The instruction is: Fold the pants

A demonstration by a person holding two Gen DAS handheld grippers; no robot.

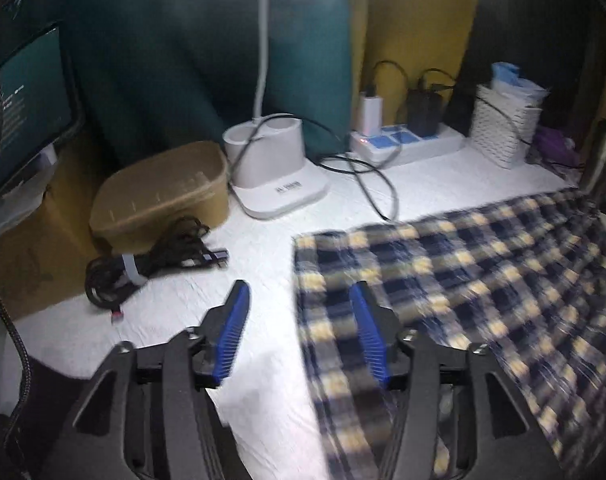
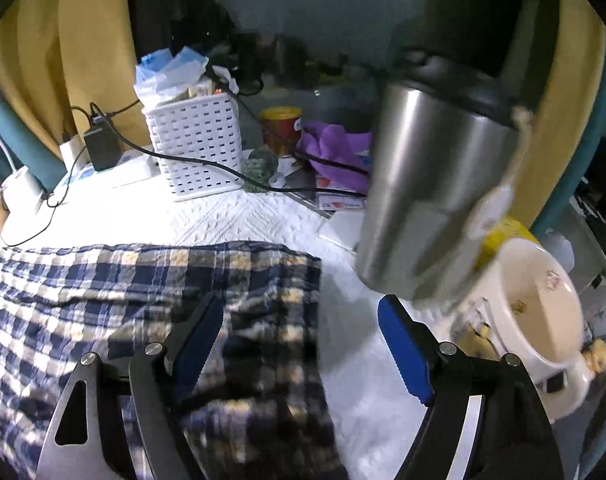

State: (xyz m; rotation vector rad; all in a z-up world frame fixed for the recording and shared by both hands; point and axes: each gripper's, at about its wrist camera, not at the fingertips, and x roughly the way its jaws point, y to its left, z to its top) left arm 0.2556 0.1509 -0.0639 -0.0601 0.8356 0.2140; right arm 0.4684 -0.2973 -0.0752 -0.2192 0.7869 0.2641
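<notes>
Right now I am hovering both claws spread wide and empty, left gripper [image 1: 299, 300] and right gripper [image 2: 299, 312], over opposite edges of the navy-and-cream checked cotton pants [image 1: 463, 280] lying flat on the white quilted cloth [image 1: 263, 360]; folding looks partway, more remaining.

**Both grippers spread wide at the edges of the pants**

The left gripper [image 1: 299, 296] has its jaws wide apart, holding nothing. Its right finger lies over the plaid pants [image 1: 483, 280] near their left edge, while its left finger sits off the fabric, to its left.

The right gripper [image 2: 299, 316] is also spread wide and empty. Its left finger is over the pants' right end; its right finger is clear of them, to the right.
</notes>
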